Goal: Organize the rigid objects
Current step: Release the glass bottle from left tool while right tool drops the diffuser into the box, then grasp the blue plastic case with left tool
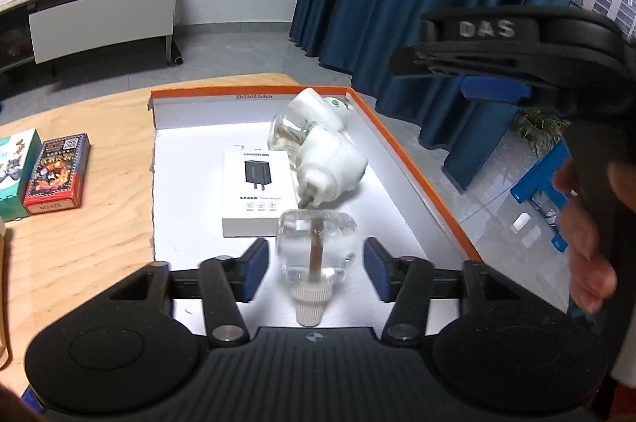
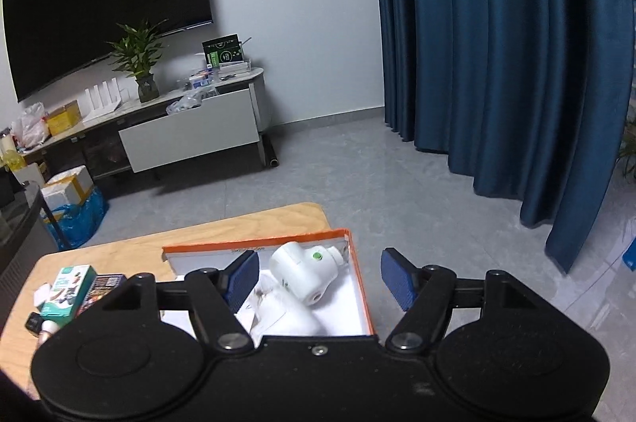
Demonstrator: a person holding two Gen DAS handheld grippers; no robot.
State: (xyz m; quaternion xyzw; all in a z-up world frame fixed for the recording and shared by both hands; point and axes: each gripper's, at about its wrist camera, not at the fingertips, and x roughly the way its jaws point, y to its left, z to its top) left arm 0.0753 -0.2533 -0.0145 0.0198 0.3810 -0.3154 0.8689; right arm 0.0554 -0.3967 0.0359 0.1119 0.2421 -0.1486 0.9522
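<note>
An orange-rimmed white box (image 1: 246,90) lies on the wooden table (image 1: 79,243). Inside it are a white charger carton (image 1: 258,191) and two white plug-in devices (image 1: 332,167) (image 1: 318,107) with clear bottles. A clear bottle (image 1: 316,243) with a brown wick and a ribbed cap sits between the blue pads of my left gripper (image 1: 316,269); small gaps show on both sides, so the gripper is open. In the right wrist view my right gripper (image 2: 320,281) stands open above the box's right wall (image 2: 359,286), with a white device (image 2: 302,275) below it, untouched.
A red card box (image 1: 57,175) and a green-white box (image 1: 16,175) lie on the table left of the orange box. A person's hand (image 1: 584,223) holds the right gripper's handle. Blue curtains (image 2: 497,64) hang at the right, and a TV stand (image 2: 190,131) is across the floor.
</note>
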